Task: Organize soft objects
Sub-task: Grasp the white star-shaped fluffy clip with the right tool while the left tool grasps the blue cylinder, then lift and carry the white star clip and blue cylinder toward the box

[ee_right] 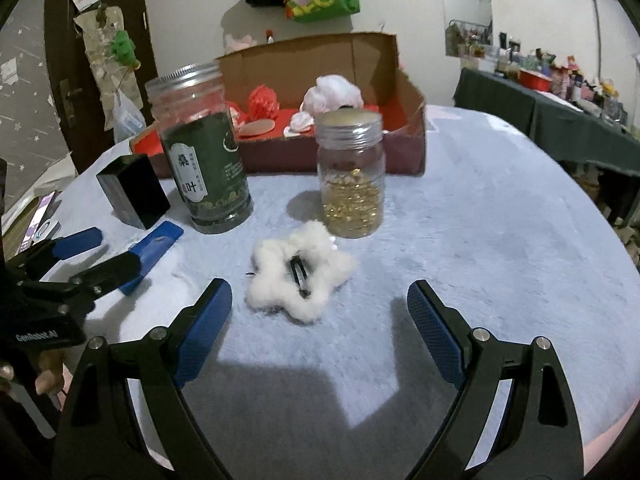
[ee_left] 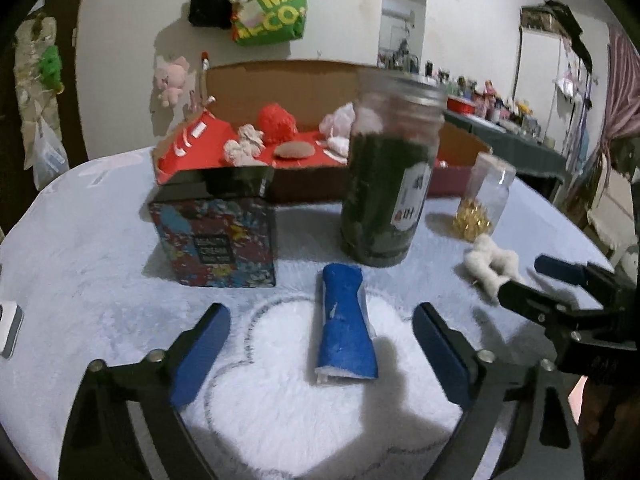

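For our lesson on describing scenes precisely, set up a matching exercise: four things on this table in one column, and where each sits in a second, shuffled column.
Things:
1. blue roll
2. white fluffy star clip
3. red pom-pom
4. patterned box

Places:
A. inside the cardboard box
B. in front of the gold-filled jar
C. between the open left gripper's fingers
D. left of the green jar

Pairs: 1-C, 2-B, 3-A, 4-D

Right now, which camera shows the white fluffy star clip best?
The right wrist view: the white fluffy star clip lies whole, ahead of the camera. The left wrist view shows it off to the side, partly hidden.
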A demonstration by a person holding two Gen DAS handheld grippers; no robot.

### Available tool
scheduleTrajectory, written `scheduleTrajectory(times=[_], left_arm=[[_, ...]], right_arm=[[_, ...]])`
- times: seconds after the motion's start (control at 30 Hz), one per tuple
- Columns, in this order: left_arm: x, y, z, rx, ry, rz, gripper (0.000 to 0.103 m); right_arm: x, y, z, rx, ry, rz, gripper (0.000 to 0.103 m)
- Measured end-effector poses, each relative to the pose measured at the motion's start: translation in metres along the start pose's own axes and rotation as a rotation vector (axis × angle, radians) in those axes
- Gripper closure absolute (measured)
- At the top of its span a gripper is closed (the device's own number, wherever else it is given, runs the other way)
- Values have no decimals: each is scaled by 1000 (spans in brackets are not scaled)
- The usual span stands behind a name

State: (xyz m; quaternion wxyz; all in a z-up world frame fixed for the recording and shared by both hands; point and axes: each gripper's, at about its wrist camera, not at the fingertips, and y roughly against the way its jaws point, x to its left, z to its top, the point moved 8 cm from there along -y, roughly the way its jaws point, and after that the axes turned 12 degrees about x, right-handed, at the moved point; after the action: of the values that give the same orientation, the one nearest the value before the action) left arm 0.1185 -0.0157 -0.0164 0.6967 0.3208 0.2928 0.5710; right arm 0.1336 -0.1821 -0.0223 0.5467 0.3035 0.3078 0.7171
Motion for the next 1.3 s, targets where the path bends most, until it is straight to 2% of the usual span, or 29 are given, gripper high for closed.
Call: scheduleTrajectory(times=[0.13,0.2,0.27,0.3,0.37,0.43,0.6,0.97,1.3], left_arm=[[0,-14,0,67,-19,-16,37],[0,-15,1,74,-26,-14,49],[-3,-15,3,82,-43,-48,76],[-5,-15,4,89,-47,-75,78],[-6,-12,7,86,-52,-87,78],[-10,-7,8,83,-67,-122,78],[-15,6,15,63,-94,-140,78],[-15,14,22,45,-94,-140,78],[-3,22,14,42,-87,-123,78]], right_arm=[[4,-12,7,36,22,11,13],[5,-19,10,60,27,11,15],[8,-22,11,72,41,13,33],[9,-22,12,76,50,5,46],[12,-22,11,79,76,-6,53],[15,-18,11,72,82,14,67],[19,-2,14,56,70,86,68],[30,6,18,45,97,102,68],[25,8,17,49,90,91,68]])
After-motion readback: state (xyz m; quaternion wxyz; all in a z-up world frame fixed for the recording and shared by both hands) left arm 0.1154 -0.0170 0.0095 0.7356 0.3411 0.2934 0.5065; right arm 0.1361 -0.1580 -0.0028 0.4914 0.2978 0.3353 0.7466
